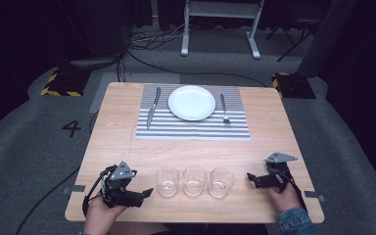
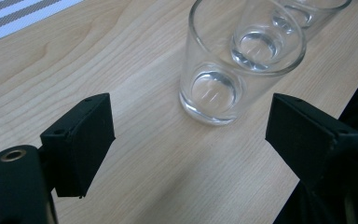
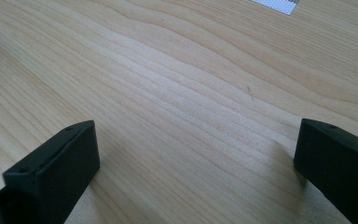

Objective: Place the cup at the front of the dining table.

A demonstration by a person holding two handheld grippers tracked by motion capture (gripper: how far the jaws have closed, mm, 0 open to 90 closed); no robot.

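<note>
Three empty clear glasses stand in a row near the table's front edge: left (image 1: 168, 181), middle (image 1: 194, 180), right (image 1: 221, 181). My left gripper (image 1: 146, 193) lies just left of the left glass, pointing at it, held by a hand. In the left gripper view its jaws (image 2: 189, 140) stand apart with bare wood between them, and the nearest glass (image 2: 223, 70) sits a little ahead. My right gripper (image 1: 250, 178) rests to the right of the right glass. Its jaws (image 3: 196, 163) are wide open over bare wood.
A striped placemat (image 1: 192, 128) at the table's far middle carries a white plate (image 1: 192, 102), with a knife (image 1: 152, 107) to its left and a fork (image 1: 223, 108) to its right. The wooden table (image 1: 122, 142) ends close behind both hands.
</note>
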